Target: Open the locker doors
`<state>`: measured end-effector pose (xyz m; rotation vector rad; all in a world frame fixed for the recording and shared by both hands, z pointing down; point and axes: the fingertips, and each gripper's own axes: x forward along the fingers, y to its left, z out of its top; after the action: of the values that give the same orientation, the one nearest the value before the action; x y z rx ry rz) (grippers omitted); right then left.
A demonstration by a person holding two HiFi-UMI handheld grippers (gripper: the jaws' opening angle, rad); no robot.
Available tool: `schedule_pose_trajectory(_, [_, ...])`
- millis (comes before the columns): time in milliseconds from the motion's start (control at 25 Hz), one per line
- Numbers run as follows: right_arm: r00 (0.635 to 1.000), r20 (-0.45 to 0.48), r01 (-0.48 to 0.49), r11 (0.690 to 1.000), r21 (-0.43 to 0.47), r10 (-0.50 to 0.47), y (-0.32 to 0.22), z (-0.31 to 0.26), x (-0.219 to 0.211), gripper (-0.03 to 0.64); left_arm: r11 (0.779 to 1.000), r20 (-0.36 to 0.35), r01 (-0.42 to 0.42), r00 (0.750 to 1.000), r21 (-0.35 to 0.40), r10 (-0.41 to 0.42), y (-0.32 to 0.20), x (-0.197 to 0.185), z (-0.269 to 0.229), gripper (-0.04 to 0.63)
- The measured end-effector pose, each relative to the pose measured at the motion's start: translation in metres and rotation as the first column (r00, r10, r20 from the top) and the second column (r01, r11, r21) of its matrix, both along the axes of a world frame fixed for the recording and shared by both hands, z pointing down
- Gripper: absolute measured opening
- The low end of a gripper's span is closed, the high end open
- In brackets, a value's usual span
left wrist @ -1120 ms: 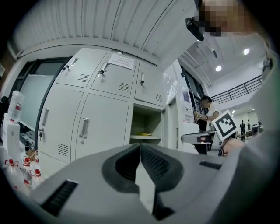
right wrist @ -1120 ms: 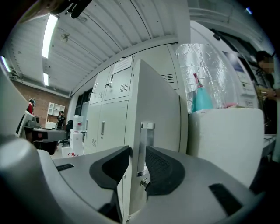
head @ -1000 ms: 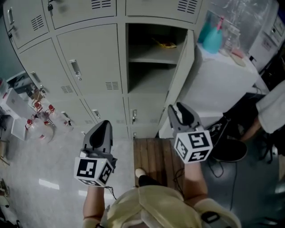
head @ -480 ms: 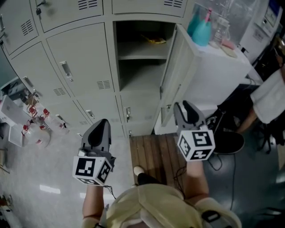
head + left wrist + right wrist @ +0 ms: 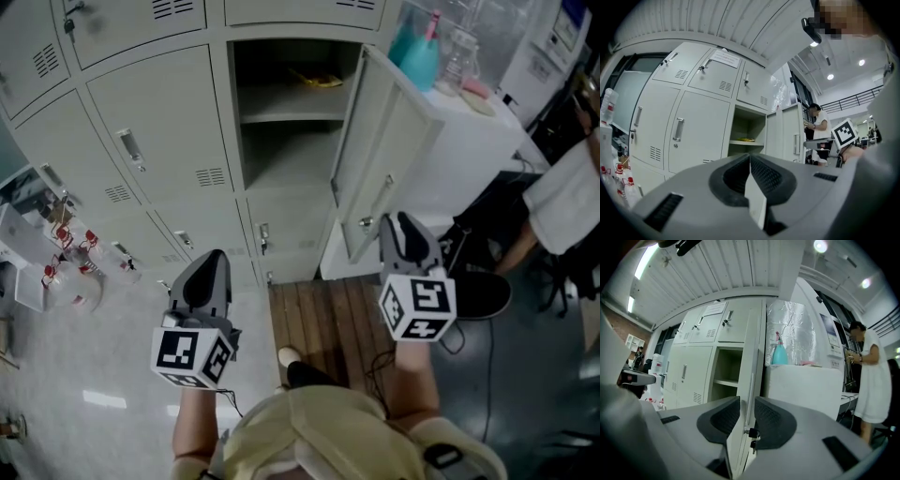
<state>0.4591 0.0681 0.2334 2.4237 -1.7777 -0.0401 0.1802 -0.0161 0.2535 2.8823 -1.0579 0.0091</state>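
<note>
A bank of pale grey lockers (image 5: 159, 131) fills the head view. One upper door (image 5: 375, 150) stands swung out to the right, baring a shelved compartment (image 5: 281, 141). My right gripper (image 5: 398, 225) is at that door's free edge near its latch (image 5: 752, 432). In the right gripper view the door's edge (image 5: 750, 380) runs between the jaws of the right gripper (image 5: 746, 416), which are closing; a slit still shows beside the door. My left gripper (image 5: 211, 267) hangs lower left, away from the lockers, and the left gripper (image 5: 749, 173) is shut on nothing.
A white cabinet (image 5: 450, 150) behind the open door carries a teal spray bottle (image 5: 417, 52). A wooden pallet (image 5: 328, 319) lies at my feet. A person (image 5: 562, 197) stands at the right. Bottles and clutter (image 5: 56, 262) sit on the floor at the left. A yellow object (image 5: 319, 80) lies on the shelf.
The locker door has swung further open to the right, and my right gripper has moved back and down with its edge. The left gripper has barely moved.
</note>
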Motion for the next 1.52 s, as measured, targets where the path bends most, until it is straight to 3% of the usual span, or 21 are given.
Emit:
schedule_pose_trajectory(480, [0.994, -0.025, 0.105, 0.987, 0.12, -0.103, 0.013, -0.044, -0.034, 0.092, 1.0, -0.012, 0.024, 1.0, -0.012, -0.024, 0.001, -0.01, -0.001, -0.008])
schedule_pose_trajectory(680, [0.979, -0.04, 0.205, 0.966, 0.16, -0.201, 0.004, -0.053, -0.067, 0.084, 0.998, -0.02, 0.06, 0.998, -0.01, -0.06, 0.002, -0.026, -0.002, -0.008])
schedule_pose_trajectory(920, [0.935, -0.04, 0.356, 0.925, 0.132, -0.354, -0.031, -0.041, -0.119, 0.083, 0.991, 0.003, 0.132, 0.991, -0.012, -0.132, -0.003, -0.055, 0.002, -0.008])
schedule_pose_trajectory(1200, [0.864, -0.009, 0.502, 0.862, 0.069, -0.503, -0.081, -0.007, -0.171, 0.084, 0.955, 0.021, 0.29, 0.957, -0.065, -0.289, -0.012, -0.108, 0.018, -0.008])
schedule_pose_trajectory(1520, [0.799, 0.044, 0.6, 0.8, -0.009, -0.599, -0.124, 0.041, -0.208, 0.084, 0.911, 0.052, 0.393, 0.92, -0.127, -0.389, -0.02, -0.138, 0.045, -0.008])
